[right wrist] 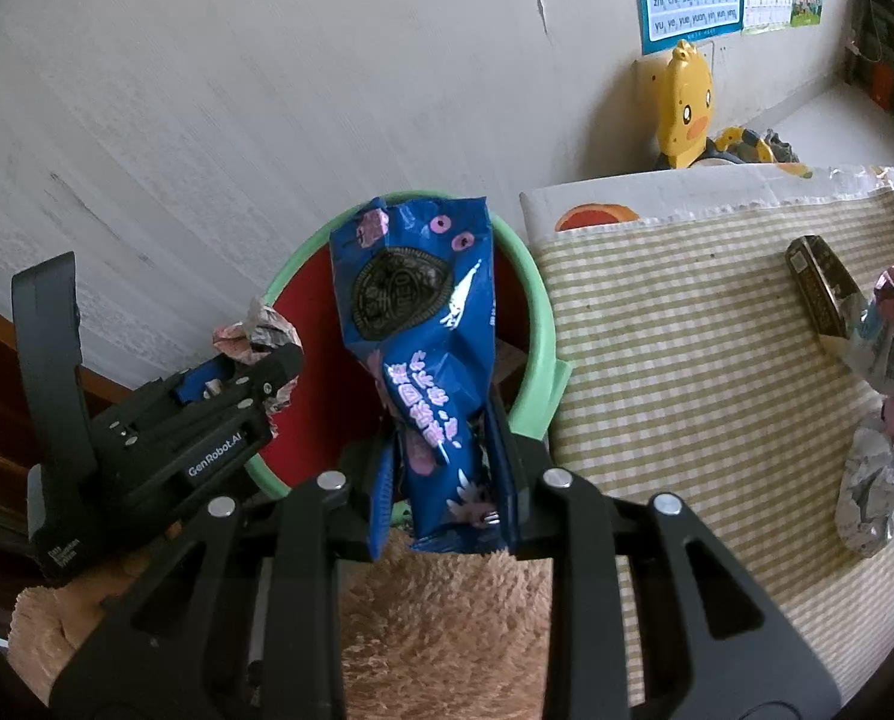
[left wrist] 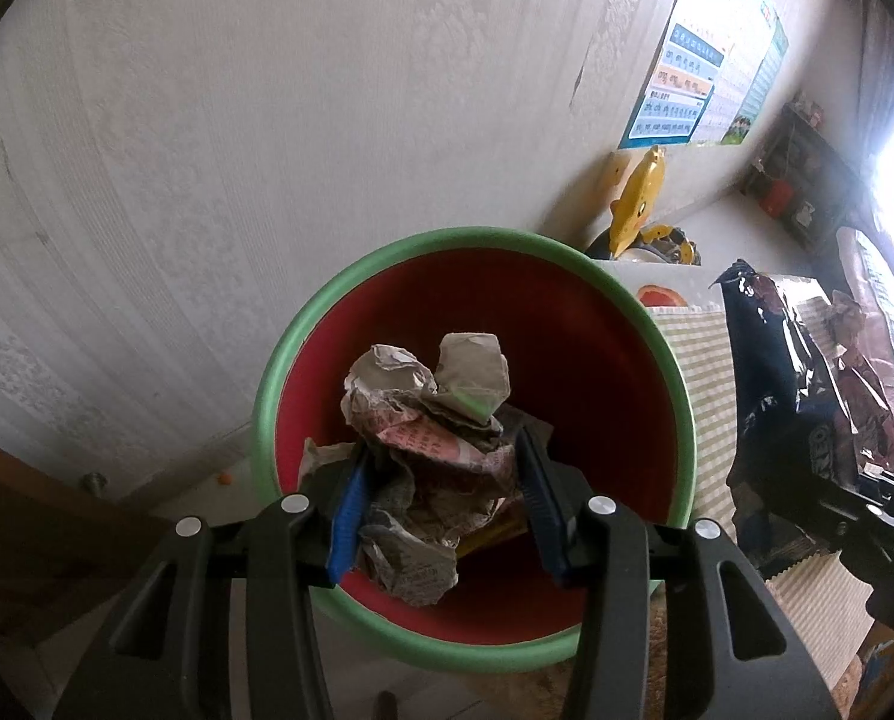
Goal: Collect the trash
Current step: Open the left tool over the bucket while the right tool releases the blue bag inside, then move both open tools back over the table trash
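Left wrist view: our left gripper (left wrist: 441, 468) pinches crumpled newspaper (left wrist: 429, 450) over the red bin (left wrist: 597, 360), ready for dropping; our right gripper (right wrist: 444, 468) clamps an Oreo wrapper (right wrist: 414, 324) beside it.

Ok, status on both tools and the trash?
Left tool around crumpled newspaper over bin. Right tool shut on Oreo wrapper. More wrappers on table.

The surface (right wrist: 687, 324) carried a green-striped cloth. A dark box (right wrist: 819, 288) and crumpled wrappers (right wrist: 879, 420) lay directly on it.
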{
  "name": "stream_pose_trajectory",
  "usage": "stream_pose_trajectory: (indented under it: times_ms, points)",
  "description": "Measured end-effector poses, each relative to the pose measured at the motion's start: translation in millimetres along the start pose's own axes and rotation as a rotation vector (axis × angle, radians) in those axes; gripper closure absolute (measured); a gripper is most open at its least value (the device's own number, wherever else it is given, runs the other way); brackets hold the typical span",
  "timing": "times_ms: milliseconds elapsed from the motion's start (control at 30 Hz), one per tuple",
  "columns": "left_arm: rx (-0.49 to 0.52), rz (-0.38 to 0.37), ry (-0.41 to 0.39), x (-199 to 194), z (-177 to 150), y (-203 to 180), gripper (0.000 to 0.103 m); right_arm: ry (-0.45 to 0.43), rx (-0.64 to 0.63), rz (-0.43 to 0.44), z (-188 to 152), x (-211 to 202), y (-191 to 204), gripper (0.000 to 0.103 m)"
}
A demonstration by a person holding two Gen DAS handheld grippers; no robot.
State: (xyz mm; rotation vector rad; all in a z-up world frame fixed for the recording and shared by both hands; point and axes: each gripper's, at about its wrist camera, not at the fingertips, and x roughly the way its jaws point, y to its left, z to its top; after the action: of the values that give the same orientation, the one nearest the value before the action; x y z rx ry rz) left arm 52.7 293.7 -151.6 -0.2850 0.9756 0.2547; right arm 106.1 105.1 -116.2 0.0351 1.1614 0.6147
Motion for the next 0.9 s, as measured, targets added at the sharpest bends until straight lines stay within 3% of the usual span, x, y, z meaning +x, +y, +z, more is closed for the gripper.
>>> stream_pose_trajectory:
  times_ms: [67, 167, 500, 700, 900]
  points:
    - [-0.012, 0.007, 0.007, 1.3, 0.6, 1.2, 0.049, -0.005, 0.003, 0.007, 0.4, 0.2, -0.2, 0.075]
    - [-0.028, 0.003, 0.01, 1.8, 0.4, 3.5, 0.039, -0.013, 0.023, 0.018, 0.9, 0.1, -3.0, 0.05]
    - [-0.036, 0.02, 0.015, 0.4, -6.0, 4.1, 0.033, -0.031, 0.071, 0.022, -4.1, -9.5, -20.2, 0.042]
    - [0.006, 0.008, 0.008, -6.1, -9.2, -10.7, 0.033, -0.082, 0.173, -0.098, -20.3, -34.4, -80.6, 0.037]
    - [0.025, -0.014, -0.014, -17.7, -7.2, -26.7, 0.033, -0.19, 0.289, -0.385, -27.6, -84.2, -178.8, 0.031]
